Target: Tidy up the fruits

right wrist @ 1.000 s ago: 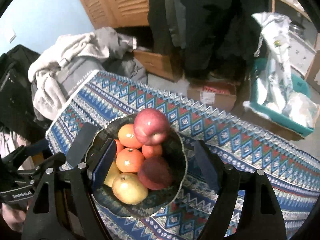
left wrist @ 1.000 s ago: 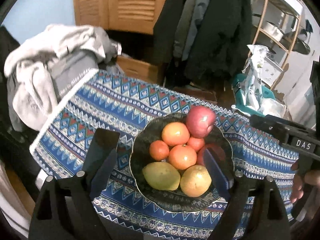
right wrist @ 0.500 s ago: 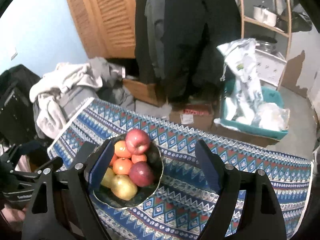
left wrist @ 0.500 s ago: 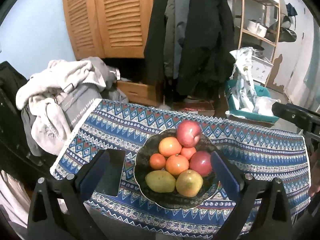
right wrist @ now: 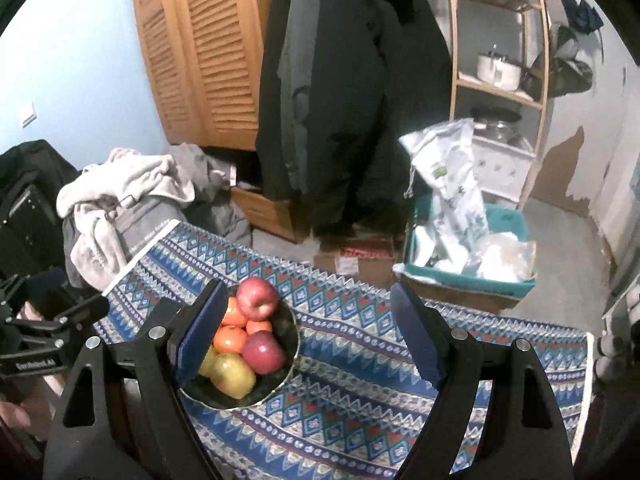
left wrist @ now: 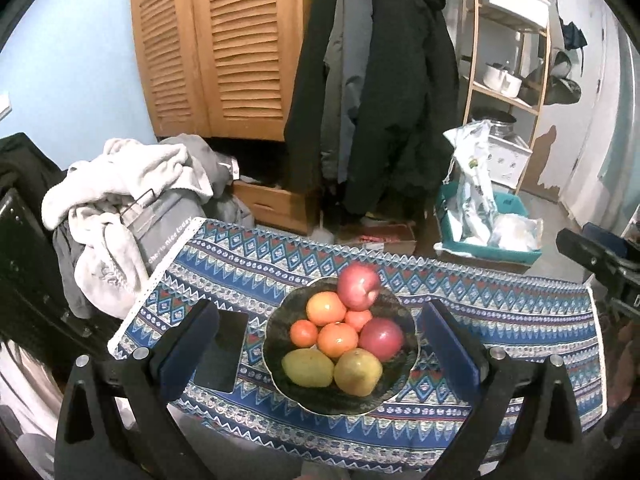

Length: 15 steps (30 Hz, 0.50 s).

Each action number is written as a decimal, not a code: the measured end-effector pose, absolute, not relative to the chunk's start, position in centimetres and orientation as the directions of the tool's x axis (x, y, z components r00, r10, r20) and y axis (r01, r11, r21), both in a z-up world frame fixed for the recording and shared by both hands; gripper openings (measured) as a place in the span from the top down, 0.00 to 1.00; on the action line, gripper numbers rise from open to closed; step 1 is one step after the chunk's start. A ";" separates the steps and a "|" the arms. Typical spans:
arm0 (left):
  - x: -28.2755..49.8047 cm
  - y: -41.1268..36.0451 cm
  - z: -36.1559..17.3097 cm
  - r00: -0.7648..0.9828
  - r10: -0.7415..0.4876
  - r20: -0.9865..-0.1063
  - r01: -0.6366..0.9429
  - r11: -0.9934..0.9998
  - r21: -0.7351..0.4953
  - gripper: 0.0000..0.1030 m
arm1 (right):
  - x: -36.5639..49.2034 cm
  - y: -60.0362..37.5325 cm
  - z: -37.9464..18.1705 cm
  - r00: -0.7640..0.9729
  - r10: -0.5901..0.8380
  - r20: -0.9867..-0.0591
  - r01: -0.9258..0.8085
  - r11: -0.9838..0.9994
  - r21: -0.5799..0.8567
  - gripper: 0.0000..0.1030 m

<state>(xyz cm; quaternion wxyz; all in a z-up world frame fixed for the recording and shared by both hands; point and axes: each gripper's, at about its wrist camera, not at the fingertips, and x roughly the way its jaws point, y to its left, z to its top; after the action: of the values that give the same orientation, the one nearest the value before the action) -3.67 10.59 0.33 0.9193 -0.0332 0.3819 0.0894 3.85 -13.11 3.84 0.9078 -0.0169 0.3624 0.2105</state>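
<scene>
A dark bowl [left wrist: 270, 360] stands on a table under a blue patterned cloth [left wrist: 500, 320]. It holds two red apples [left wrist: 358, 286] [left wrist: 381, 338], several oranges [left wrist: 326, 308] and two yellow-green fruits [left wrist: 307, 367] [left wrist: 357, 371]. My left gripper [left wrist: 320, 312] hovers above and in front of the bowl, open wide, nothing between its pads. My right gripper [right wrist: 309, 292] is open too and empty. In the right wrist view the bowl [right wrist: 294, 344] lies low left, partly behind the left finger [right wrist: 200, 328]. Each gripper shows at the edge of the other's view.
A heap of pale clothes [left wrist: 120, 184] sits past the table's left end. Dark coats [left wrist: 380, 100] hang before louvred wooden doors [left wrist: 224, 40]. A teal crate with plastic bags [left wrist: 480, 236], a cardboard box [right wrist: 360, 260] and a wooden shelf rack [left wrist: 512, 40] stand beyond the far edge.
Both grippers have risen and drawn back from the bowl, which now looks smaller and lower. The left jaws have spread wider. The fruit has not moved.
</scene>
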 end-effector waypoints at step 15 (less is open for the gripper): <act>-4.4 9.7 1.8 0.705 0.139 -0.695 -0.193 0.981 0.001 0.01 | 2.2 -15.2 5.0 0.683 0.363 -0.634 -0.390 0.915 0.104 0.20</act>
<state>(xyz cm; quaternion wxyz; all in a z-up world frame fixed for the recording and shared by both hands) -4.38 9.66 1.84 0.9227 -0.0357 0.3731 0.0899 2.19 -15.21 4.99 0.9171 -0.0196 0.3413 0.2052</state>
